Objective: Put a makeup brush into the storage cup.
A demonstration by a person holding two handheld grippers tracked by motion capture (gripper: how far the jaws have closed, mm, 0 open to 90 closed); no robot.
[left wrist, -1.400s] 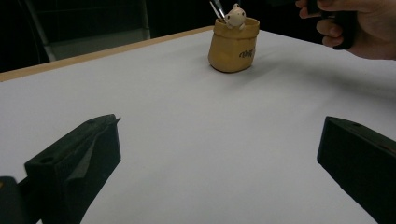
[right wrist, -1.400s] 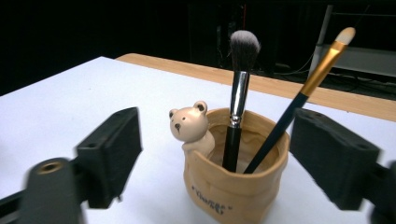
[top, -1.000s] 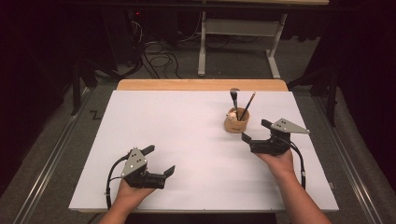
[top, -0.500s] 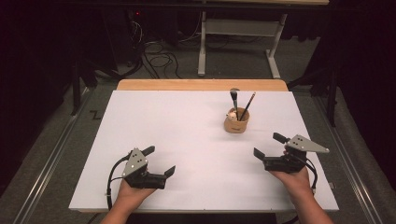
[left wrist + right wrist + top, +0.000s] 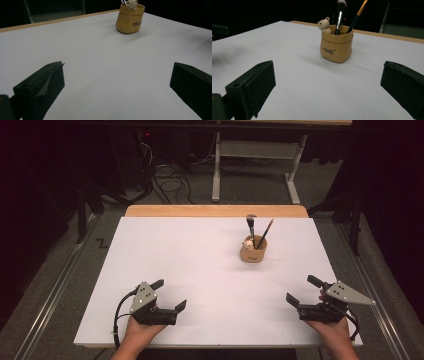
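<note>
A small tan sack-shaped holder [image 5: 253, 252] with a little bear figure on its rim is standing upright on the white rectangular surface [image 5: 190, 260], toward the far right of its middle. Two brushes are leaning inside it: a silver-handled makeup brush with a soft dark head [image 5: 251, 227] and a thinner black brush with a gold ferrule [image 5: 265, 234].

The left gripper [image 5: 169, 295] is resting low near the front left edge of the surface, held by the person's left hand [image 5: 140, 332], and its black fingers [image 5: 40, 87] are standing spread wide with nothing between them. The right gripper [image 5: 302, 291] is sitting near the front right edge in the person's right hand [image 5: 334, 332], its fingers [image 5: 249, 90] likewise spread wide and pinching nothing. Both grippers are lying well apart from the holder, which is showing between the fingers in each gripper view, closer and more centred in the right gripper view.
</note>
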